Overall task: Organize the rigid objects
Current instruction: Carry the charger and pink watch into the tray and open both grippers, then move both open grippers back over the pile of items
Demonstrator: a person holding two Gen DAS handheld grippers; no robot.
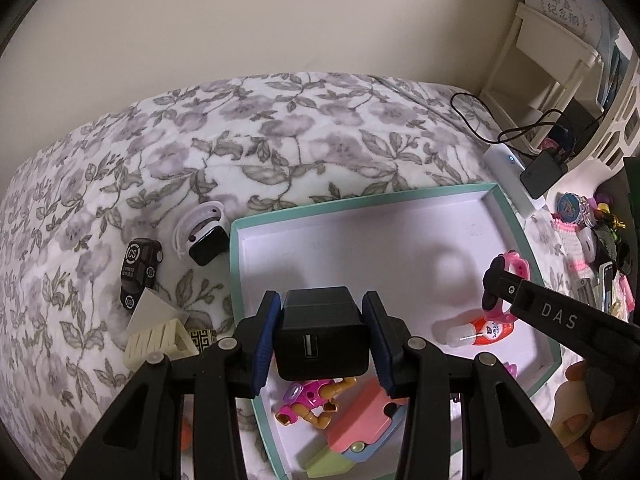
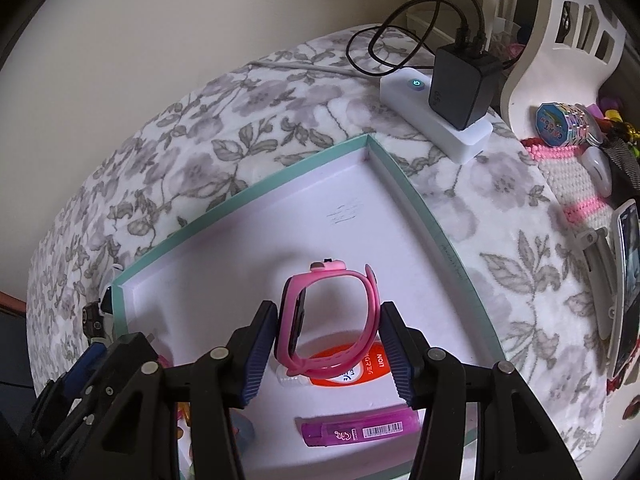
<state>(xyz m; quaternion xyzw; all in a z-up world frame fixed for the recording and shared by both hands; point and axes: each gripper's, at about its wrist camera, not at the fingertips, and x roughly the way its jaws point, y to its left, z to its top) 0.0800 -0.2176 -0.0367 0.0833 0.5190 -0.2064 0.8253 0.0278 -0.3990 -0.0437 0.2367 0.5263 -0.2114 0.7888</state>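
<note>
My left gripper (image 1: 322, 340) is shut on a black USB charger block (image 1: 322, 328), holding it above the near left part of a teal-rimmed box (image 1: 360, 203). My right gripper (image 2: 328, 350) is shut on a pink watch (image 2: 332, 308), its blue pads against the watch face and the strap, above the box floor. Inside the box lie an orange-and-white bottle (image 2: 340, 370), a purple lighter (image 2: 360, 430), a pink toy figure (image 1: 312, 400) and pastel blocks (image 1: 360, 428). Left of the box on the flowered cloth lie a black toy car (image 1: 140, 268) and a white smartwatch (image 1: 204, 236).
A cream ribbed piece (image 1: 160, 340) lies beside the box's left wall. Behind the box, a white power strip (image 2: 436, 120) carries a black adapter (image 2: 460, 84) with cables. On the right lie a knitted pink-and-white piece (image 2: 572, 184), a phone (image 2: 628, 260) and small trinkets. A white chair stands at the far right.
</note>
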